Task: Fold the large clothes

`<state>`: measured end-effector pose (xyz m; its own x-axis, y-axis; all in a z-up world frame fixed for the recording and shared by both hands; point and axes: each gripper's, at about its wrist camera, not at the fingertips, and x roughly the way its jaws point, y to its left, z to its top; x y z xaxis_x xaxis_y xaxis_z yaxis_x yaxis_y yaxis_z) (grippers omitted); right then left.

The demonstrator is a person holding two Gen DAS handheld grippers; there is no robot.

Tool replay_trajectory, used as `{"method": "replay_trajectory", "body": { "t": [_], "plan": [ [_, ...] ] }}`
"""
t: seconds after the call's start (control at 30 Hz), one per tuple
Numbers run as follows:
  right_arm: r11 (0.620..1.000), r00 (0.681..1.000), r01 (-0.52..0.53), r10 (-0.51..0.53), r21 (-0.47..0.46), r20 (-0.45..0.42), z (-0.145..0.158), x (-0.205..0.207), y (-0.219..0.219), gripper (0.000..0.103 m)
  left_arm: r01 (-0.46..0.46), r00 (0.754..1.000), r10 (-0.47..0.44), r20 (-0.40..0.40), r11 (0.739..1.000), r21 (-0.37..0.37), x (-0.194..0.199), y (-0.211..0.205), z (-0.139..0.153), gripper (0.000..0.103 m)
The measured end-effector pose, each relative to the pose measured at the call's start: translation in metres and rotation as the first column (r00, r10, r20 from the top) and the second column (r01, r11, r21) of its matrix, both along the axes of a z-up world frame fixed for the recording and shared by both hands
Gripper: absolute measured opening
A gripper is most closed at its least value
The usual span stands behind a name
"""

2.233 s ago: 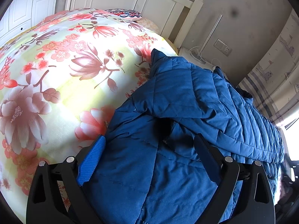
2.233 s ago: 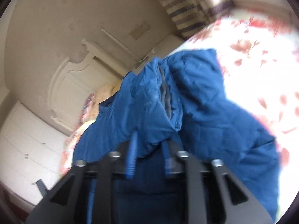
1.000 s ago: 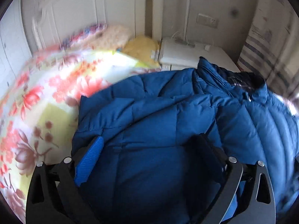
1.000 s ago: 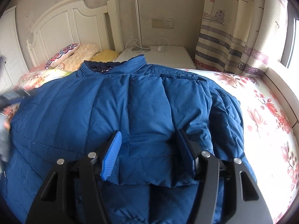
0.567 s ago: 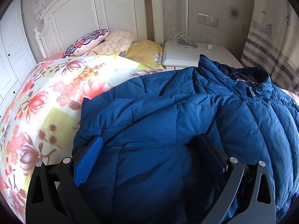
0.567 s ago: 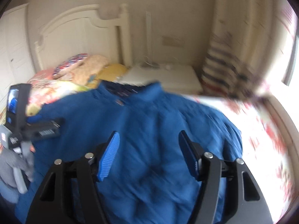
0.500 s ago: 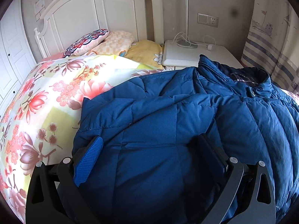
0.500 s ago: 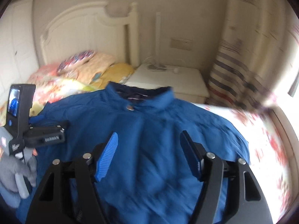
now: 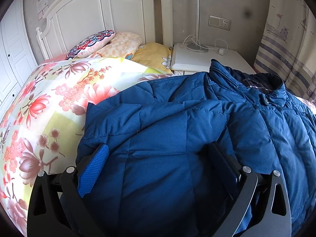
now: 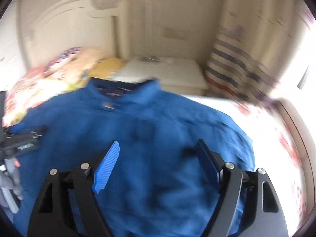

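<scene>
A blue quilted jacket (image 9: 177,130) is spread on the bed, over a floral duvet (image 9: 49,102), with its collar (image 9: 262,86) turned toward the head end, close to the corner where a white bedside cabinet (image 9: 189,59) stands beside the bed. A sleeve or side panel is seen folded inward across the body of the jacket. Patterned pillows (image 9: 110,43) are propped at the head of the bed against a white headboard (image 9: 94,13). A lamp stem (image 9: 197,15) with its cable is seen on the cabinet, a wall socket (image 9: 219,22) above it, and a striped curtain (image 9: 286,45) to the right.

The left hand-held gripper (image 9: 158,154) is held low over the near part of the jacket, its jaws set wide apart. Padded cloth bulges up between them, but whether the pads press on it cannot be told.

The right wrist view is blurred by motion. The right hand-held gripper (image 10: 158,154) is seen above the middle of the jacket (image 10: 148,138), its jaws opening and standing wide, with the cloth lying below the fingers and nothing gripped between them. At the left edge of that view the other gripper and a grey-gloved hand (image 10: 9,179) are seen at the jacket's side.
</scene>
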<state>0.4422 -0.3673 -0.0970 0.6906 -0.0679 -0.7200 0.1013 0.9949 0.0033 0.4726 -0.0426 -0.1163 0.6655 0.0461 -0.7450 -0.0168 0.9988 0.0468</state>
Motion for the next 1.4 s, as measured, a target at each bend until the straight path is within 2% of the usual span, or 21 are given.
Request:
{"method": "replay_trajectory", "body": {
  "t": [0.07, 0.23, 0.4, 0.43, 0.5, 0.53, 0.6, 0.67, 0.77, 0.83, 0.87, 0.9, 1.0, 1.07, 1.13, 1.2, 1.27, 1.3, 1.4],
  "plan": [
    [0.999, 1.000, -0.026, 0.026, 0.021, 0.004, -0.015, -0.005, -0.005, 0.081, 0.000, 1.000, 0.000, 0.000, 1.000, 0.000, 0.000, 0.000, 0.000, 0.097],
    [0.999, 0.999, -0.027, 0.026, -0.039, -0.019, -0.023, 0.001, 0.006, 0.084, -0.002, 1.000, 0.002, 0.001, 1.000, -0.001, 0.001, 0.000, -0.001, 0.097],
    [0.999, 0.999, -0.039, 0.039, 0.028, -0.011, -0.026, 0.005, -0.002, 0.085, -0.002, 1.000, 0.002, -0.003, 1.000, -0.006, -0.001, -0.001, 0.001, 0.097],
    [0.998, 0.999, -0.047, 0.047, 0.048, -0.008, -0.026, 0.005, -0.006, 0.087, -0.012, 1.000, 0.012, 0.001, 1.000, 0.012, -0.005, -0.002, 0.005, 0.097],
    [0.995, 0.999, -0.048, 0.047, 0.089, 0.006, -0.019, -0.004, -0.015, 0.086, -0.029, 0.999, 0.028, 0.024, 0.999, 0.022, -0.025, -0.004, 0.018, 0.097],
    [0.994, 0.999, -0.036, 0.035, 0.101, 0.007, -0.013, -0.013, -0.016, 0.084, -0.016, 0.999, 0.016, 0.048, 1.000, 0.000, -0.038, -0.005, 0.026, 0.097],
    [0.989, 0.998, -0.036, 0.028, 0.141, 0.053, 0.005, -0.040, -0.012, 0.084, 0.053, 0.995, -0.049, 0.085, 0.998, -0.043, -0.073, -0.016, 0.042, 0.097],
    [0.987, 0.994, -0.075, 0.062, 0.143, 0.094, 0.018, -0.065, -0.002, 0.085, 0.128, 0.990, -0.127, 0.065, 0.992, -0.010, -0.098, -0.036, 0.043, 0.097],
    [0.988, 0.992, -0.119, 0.114, 0.096, 0.048, 0.013, -0.083, 0.017, 0.088, 0.210, 0.977, -0.208, -0.043, 0.976, 0.058, -0.111, -0.062, 0.017, 0.097],
    [0.990, 0.990, -0.136, 0.137, 0.029, -0.039, -0.008, -0.080, 0.031, 0.089, 0.224, 0.972, -0.215, -0.095, 0.970, 0.098, -0.115, -0.069, -0.005, 0.099],
    [0.992, 0.987, -0.129, 0.129, 0.007, -0.091, -0.020, -0.078, 0.035, 0.089, 0.220, 0.973, -0.212, -0.087, 0.972, 0.087, -0.119, -0.067, -0.005, 0.099],
    [0.992, 0.988, -0.123, 0.123, 0.004, -0.098, -0.026, -0.080, 0.036, 0.089, 0.212, 0.974, -0.206, -0.094, 0.975, 0.065, -0.123, -0.063, -0.002, 0.098],
    [0.994, 0.988, -0.106, 0.110, 0.040, -0.105, -0.013, -0.098, 0.037, 0.089, 0.184, 0.981, -0.183, -0.072, 0.983, 0.012, -0.151, -0.048, 0.015, 0.098],
    [0.988, 0.986, -0.134, 0.140, 0.074, -0.085, -0.001, -0.118, 0.041, 0.090, 0.203, 0.978, -0.203, -0.055, 0.979, -0.015, -0.172, -0.043, 0.021, 0.098],
    [0.977, 0.976, -0.202, 0.207, 0.072, -0.072, 0.005, -0.142, 0.059, 0.091, 0.219, 0.973, -0.217, -0.074, 0.975, 0.025, -0.195, -0.046, 0.013, 0.098],
    [0.958, 0.953, -0.287, 0.288, 0.024, -0.094, -0.002, -0.159, 0.082, 0.093, 0.217, 0.970, -0.207, -0.126, 0.973, 0.073, -0.202, -0.050, -0.009, 0.099],
    [0.945, 0.934, -0.326, 0.317, -0.027, -0.164, -0.022, -0.164, 0.097, 0.096, 0.200, 0.975, -0.196, -0.105, 0.979, 0.030, -0.206, -0.040, -0.013, 0.099],
    [0.947, 0.935, -0.319, 0.309, -0.032, -0.175, -0.031, -0.168, 0.099, 0.097, 0.189, 0.976, -0.185, -0.113, 0.982, 0.024, -0.208, -0.037, -0.013, 0.099],
    [0.958, 0.943, -0.286, 0.279, -0.015, -0.180, -0.023, -0.182, 0.095, 0.097, 0.154, 0.984, -0.151, -0.089, 0.988, 0.019, -0.228, -0.025, 0.000, 0.098]
  ]
}}
